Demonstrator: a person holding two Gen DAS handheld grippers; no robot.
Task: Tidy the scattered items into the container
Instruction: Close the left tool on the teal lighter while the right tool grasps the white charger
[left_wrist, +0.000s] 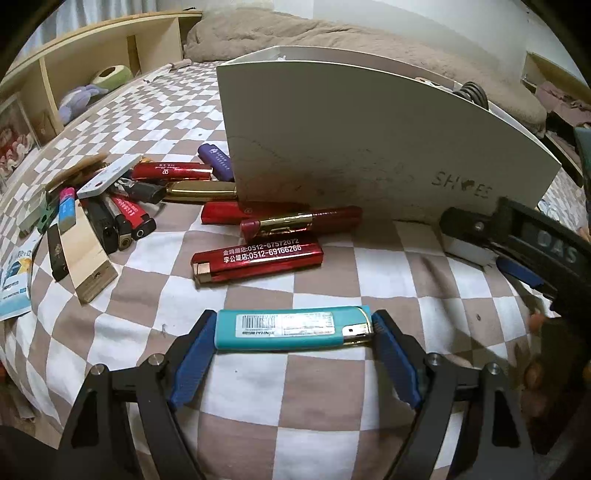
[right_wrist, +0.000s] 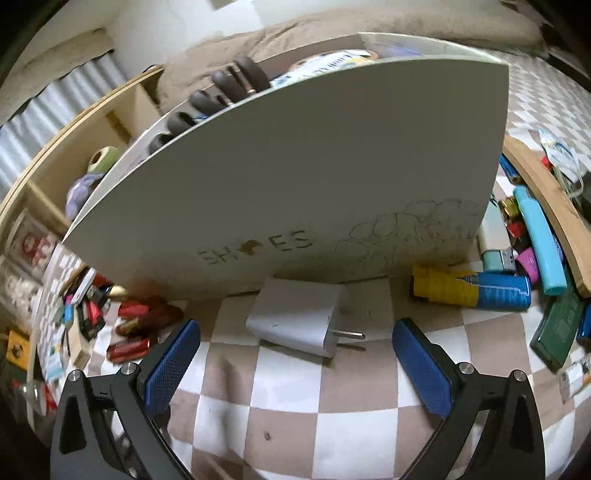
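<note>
A teal lighter (left_wrist: 280, 328) lies crosswise on the checked bedsheet. My left gripper (left_wrist: 294, 318) is shut on it, one blue pad pressed to each end. Behind it stands the white shoe box (left_wrist: 369, 147), the container, with several items showing over its rim. In the right wrist view my right gripper (right_wrist: 297, 326) is open, its blue pads (right_wrist: 421, 365) wide apart. A white plug charger (right_wrist: 295, 317) lies just ahead of the fingertips against the shoe box (right_wrist: 295, 166), touching neither pad. The right gripper (left_wrist: 491, 247) also shows at the right edge of the left wrist view.
Red lighters (left_wrist: 258, 258), a lipstick (left_wrist: 299, 223) and a heap of lighters and small packets (left_wrist: 107, 206) lie left of the box. To its right are a yellow-and-blue cylinder (right_wrist: 469, 290), a light blue lighter (right_wrist: 539, 243), a green case (right_wrist: 557, 328) and a wooden board (right_wrist: 546, 206). A wooden shelf (left_wrist: 92, 74) runs along the bed's left side.
</note>
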